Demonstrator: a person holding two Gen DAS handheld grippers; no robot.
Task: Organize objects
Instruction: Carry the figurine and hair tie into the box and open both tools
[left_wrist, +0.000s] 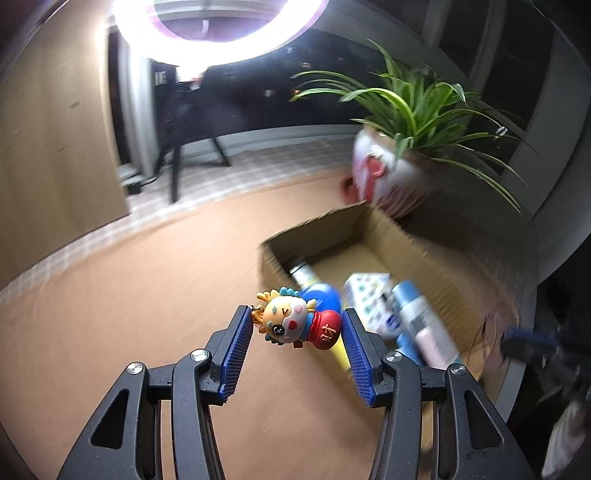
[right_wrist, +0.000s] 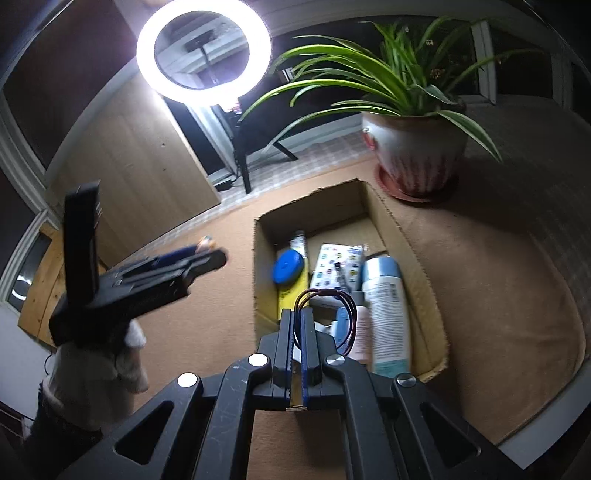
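Brown table (left_wrist: 129, 314), left fingers (left_wrist: 236, 343) clamping figurine (left_wrist: 295, 325)

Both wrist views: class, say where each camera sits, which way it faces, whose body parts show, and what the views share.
Left wrist: on the left claw, looking down past its held cartoon figurine to the cardboard box.
Right wrist: on the right claw, shut on a hair tie above the box; the left claw and a hand show.
Shared: box, potted plant, ring light.

light: ring lamp (right_wrist: 204, 55) glowing above me
floor: pale checked tiles (right_wrist: 325, 153)
counter: brown top (right_wrist: 207, 317)
plant: potted spider plant (right_wrist: 413, 147)
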